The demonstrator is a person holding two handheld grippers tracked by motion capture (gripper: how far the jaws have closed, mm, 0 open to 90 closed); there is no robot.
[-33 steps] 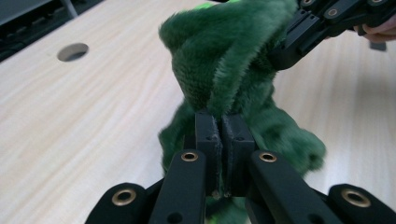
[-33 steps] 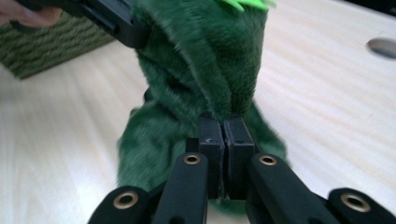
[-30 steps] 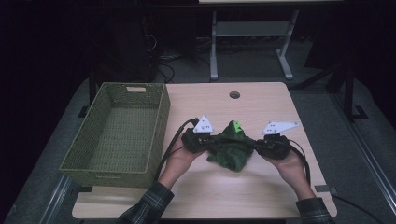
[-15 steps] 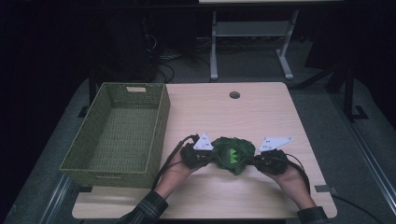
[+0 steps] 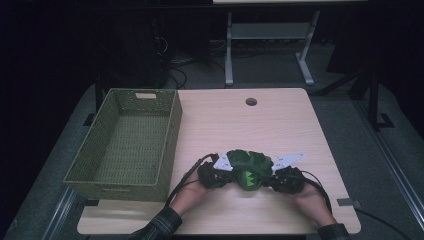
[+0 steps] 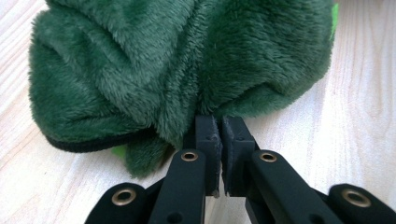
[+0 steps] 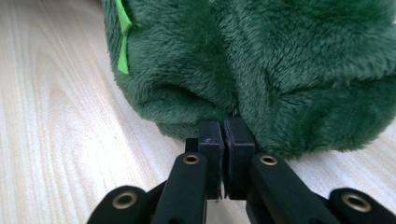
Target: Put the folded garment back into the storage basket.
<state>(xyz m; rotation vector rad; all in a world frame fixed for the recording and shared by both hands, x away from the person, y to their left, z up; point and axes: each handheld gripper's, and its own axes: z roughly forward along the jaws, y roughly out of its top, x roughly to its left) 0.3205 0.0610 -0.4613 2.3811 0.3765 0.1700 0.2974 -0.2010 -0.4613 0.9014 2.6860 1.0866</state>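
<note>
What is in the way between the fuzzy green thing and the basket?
Nothing visible. The green plush cloth, pinched by the left gripper and right gripper, lies on the table; only bare wood separates it from the open green basket.

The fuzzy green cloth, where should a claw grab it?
The fuzzy green cloth sits bunched on the table. Its low folds are probably best, pinched level from each side, as the left claw and right claw do now.

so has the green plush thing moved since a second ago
Yes: the green plush, pinched by both grippers, has come toward the table's near edge, away from its cable hole.
</note>
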